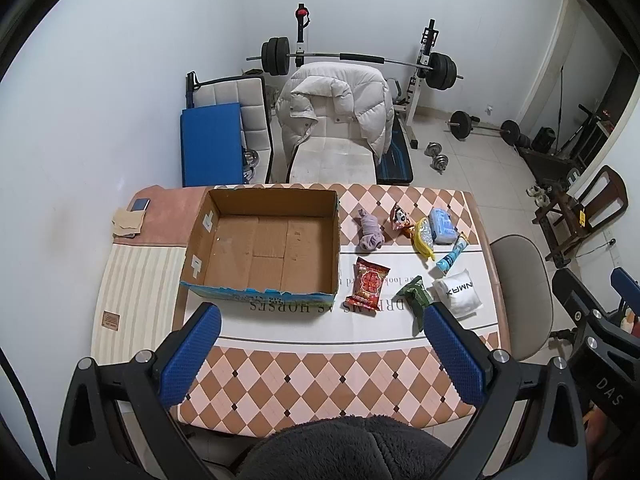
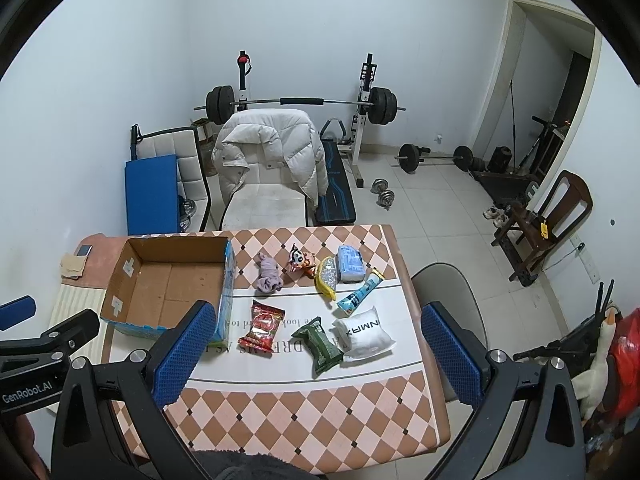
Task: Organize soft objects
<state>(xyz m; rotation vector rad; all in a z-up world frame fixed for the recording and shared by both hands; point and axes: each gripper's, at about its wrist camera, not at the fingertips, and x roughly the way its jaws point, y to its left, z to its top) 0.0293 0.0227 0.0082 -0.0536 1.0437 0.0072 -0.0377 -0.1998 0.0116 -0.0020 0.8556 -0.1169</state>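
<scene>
An empty cardboard box (image 1: pixel 264 246) (image 2: pixel 168 280) stands on the left half of the table. Right of it lie soft items: a purple cloth roll (image 1: pixel 370 230) (image 2: pixel 268 274), a red snack bag (image 1: pixel 368 283) (image 2: pixel 262 324), a green packet (image 1: pixel 416 300) (image 2: pixel 320 344), a white pouch (image 1: pixel 458 292) (image 2: pixel 366 332), a yellow packet (image 1: pixel 425 236) (image 2: pixel 326 278), a blue tissue pack (image 1: pixel 442 226) (image 2: pixel 350 264), a blue stick packet (image 1: pixel 452 256) (image 2: pixel 358 294) and a panda snack bag (image 1: pixel 401 218) (image 2: pixel 300 260). My left gripper (image 1: pixel 320 330) and right gripper (image 2: pixel 316 328) are open and empty, above the table's near edge.
The table (image 1: pixel 320 376) has a checkered cover. A phone and a cloth (image 1: pixel 130 216) lie at its far left. A chair with a white jacket (image 1: pixel 336 120) stands behind it, a grey chair (image 1: pixel 524 280) at its right. Weights lie on the floor (image 2: pixel 432 156).
</scene>
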